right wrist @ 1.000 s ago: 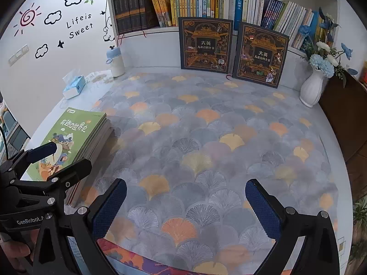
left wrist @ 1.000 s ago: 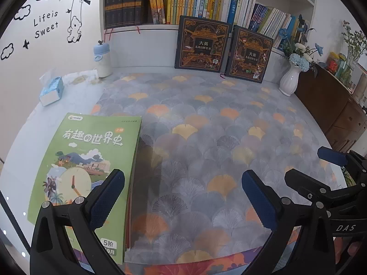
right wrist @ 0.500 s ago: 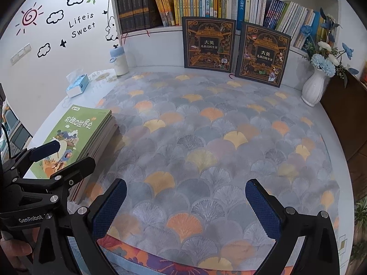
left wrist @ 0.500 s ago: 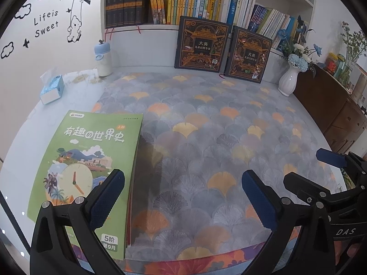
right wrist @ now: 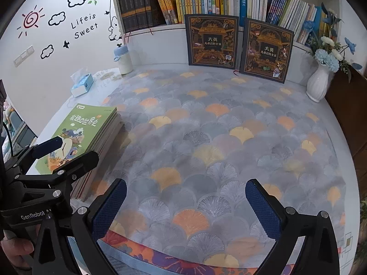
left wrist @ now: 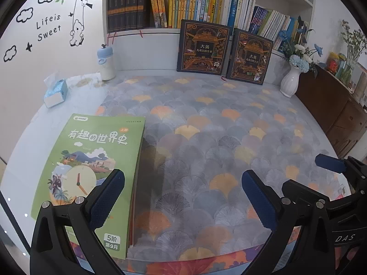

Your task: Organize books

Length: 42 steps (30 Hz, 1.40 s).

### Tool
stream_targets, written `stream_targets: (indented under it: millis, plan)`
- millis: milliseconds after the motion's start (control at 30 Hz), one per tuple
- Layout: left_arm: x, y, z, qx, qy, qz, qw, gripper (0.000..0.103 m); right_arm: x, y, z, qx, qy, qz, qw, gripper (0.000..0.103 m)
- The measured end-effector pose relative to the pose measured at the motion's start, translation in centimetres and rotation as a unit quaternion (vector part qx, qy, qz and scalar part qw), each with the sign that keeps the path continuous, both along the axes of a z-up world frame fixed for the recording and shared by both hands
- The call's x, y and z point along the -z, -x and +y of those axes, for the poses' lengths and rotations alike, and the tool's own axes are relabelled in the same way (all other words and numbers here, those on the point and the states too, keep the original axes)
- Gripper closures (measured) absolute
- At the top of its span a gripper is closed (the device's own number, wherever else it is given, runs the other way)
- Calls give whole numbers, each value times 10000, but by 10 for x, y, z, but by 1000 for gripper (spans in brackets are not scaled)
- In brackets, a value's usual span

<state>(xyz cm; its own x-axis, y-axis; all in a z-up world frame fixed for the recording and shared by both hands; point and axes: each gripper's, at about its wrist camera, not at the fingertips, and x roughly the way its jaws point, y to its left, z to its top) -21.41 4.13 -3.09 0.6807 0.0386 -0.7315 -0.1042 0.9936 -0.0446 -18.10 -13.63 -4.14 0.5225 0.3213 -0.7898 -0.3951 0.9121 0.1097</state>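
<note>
A stack of thin books with a green cover on top [left wrist: 91,160] lies at the table's front left; it also shows in the right wrist view [right wrist: 84,130]. My left gripper [left wrist: 183,197] is open and empty, its left finger over the stack's near right part. My right gripper [right wrist: 185,206] is open and empty above the table's front edge, to the right of the stack. Two dark encyclopedias [left wrist: 203,48] [left wrist: 250,57] lean upright against the bookshelf [left wrist: 183,4] at the back.
A patterned cloth [left wrist: 206,137] covers the table. A tissue box [left wrist: 55,92] and a blue-capped bottle [left wrist: 106,63] stand at the back left. A white vase with flowers [left wrist: 290,80] stands at the back right, beside a brown cabinet [left wrist: 339,114].
Both grippers have pulled back slightly toward the table's front edge and stay open. The books have not moved.
</note>
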Motion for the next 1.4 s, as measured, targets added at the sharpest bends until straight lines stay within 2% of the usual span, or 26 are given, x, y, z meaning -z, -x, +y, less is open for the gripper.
stream_targets:
  millis: [400, 967, 1400]
  plan:
    - [5, -2, 0, 51, 61, 89, 9999, 1, 4, -2, -1, 21, -8, 87, 10000, 0]
    - [6, -2, -6, 18, -155, 74, 9999, 1, 9, -3, -1, 81, 64, 173, 9998, 0]
    - [7, 0, -4, 2, -119, 91, 9999, 1, 12, -3, -3, 84, -3, 265, 9996, 0]
